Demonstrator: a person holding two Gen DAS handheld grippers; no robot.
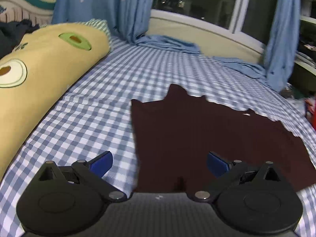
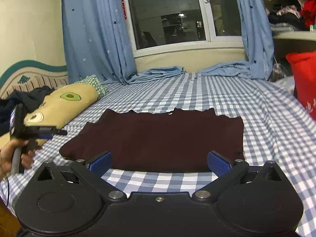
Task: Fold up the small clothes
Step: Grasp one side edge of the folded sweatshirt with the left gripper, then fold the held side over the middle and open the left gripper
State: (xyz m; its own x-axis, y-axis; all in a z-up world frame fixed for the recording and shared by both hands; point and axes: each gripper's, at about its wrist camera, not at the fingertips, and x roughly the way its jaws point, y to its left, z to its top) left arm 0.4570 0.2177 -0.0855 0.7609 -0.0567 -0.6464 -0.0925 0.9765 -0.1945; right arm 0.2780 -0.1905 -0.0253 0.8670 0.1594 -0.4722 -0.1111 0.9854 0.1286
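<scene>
So the surface here is a bed with a blue-and-white checked sheet [image 2: 246, 102], and it fills most of both views. At the far end there's a dark window [image 2: 167, 15] with a ceiling light reflected in it, and blue star-print curtains [image 2: 92, 35] on either side whose hems pool onto the sheet. On the left lies a long yellow pillow with avocado prints [image 2: 65, 102], a green checked corner poking out at its far end, and a heap of dark clothes [image 2: 25, 98] against the headboard beyond it. Something red [image 2: 304, 81] sits at the right edge, cut off by the frame, so no idea what it is.

The dark maroon garment [image 2: 158, 138] lies flat in the middle of the bed, looks folded into a rough rectangle. It's so dark I can't make out seams or layers.

Right gripper [image 2: 159, 163] hovers over the near edge of the garment, jaws spread wide, gripping nothing. Left gripper [image 1: 160, 163] is also wide open and empty, over the garment's left edge. In the right wrist view it shows up at the far left, held by a hand [image 2: 11, 158], blurry and partly cropped.
</scene>
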